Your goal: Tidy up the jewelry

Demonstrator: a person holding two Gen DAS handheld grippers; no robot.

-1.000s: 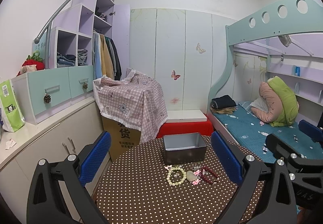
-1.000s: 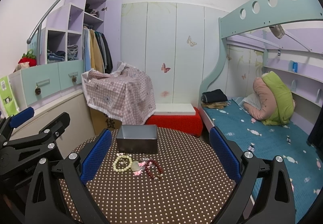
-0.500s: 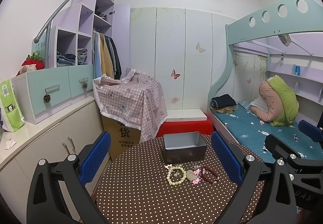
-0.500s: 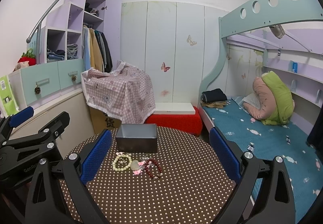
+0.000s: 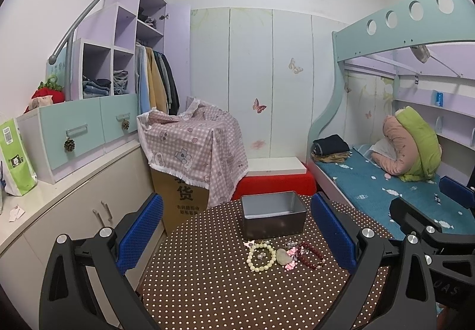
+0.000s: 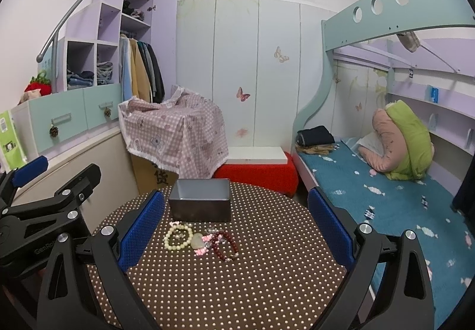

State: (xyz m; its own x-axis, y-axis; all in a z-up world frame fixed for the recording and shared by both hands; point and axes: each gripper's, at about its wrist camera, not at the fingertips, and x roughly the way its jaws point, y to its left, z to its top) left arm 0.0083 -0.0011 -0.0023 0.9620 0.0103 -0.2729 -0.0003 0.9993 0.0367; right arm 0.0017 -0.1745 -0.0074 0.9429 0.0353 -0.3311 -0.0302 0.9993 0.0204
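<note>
Both grippers (image 5: 237, 238) (image 6: 236, 229) released, empty; tangled bracelets (image 5: 285, 254) near the tin (image 5: 273, 218) could snag and lift together.

The tabletop (image 5: 207, 294) is dark brown with pale polka dots. On it stand a grey metal box (image 5: 273, 215), a cream bead bracelet (image 5: 261, 252), a dark red bead bracelet (image 5: 310, 252) and small pink charms (image 5: 291, 265). Both grippers' fingers (image 6: 141, 230) carry blue textured pads on black frames. A pink checked cloth (image 5: 193, 140) drapes a brown carton (image 5: 181, 205). The bed sheet (image 6: 371, 190) is teal with pale candy prints.
</note>
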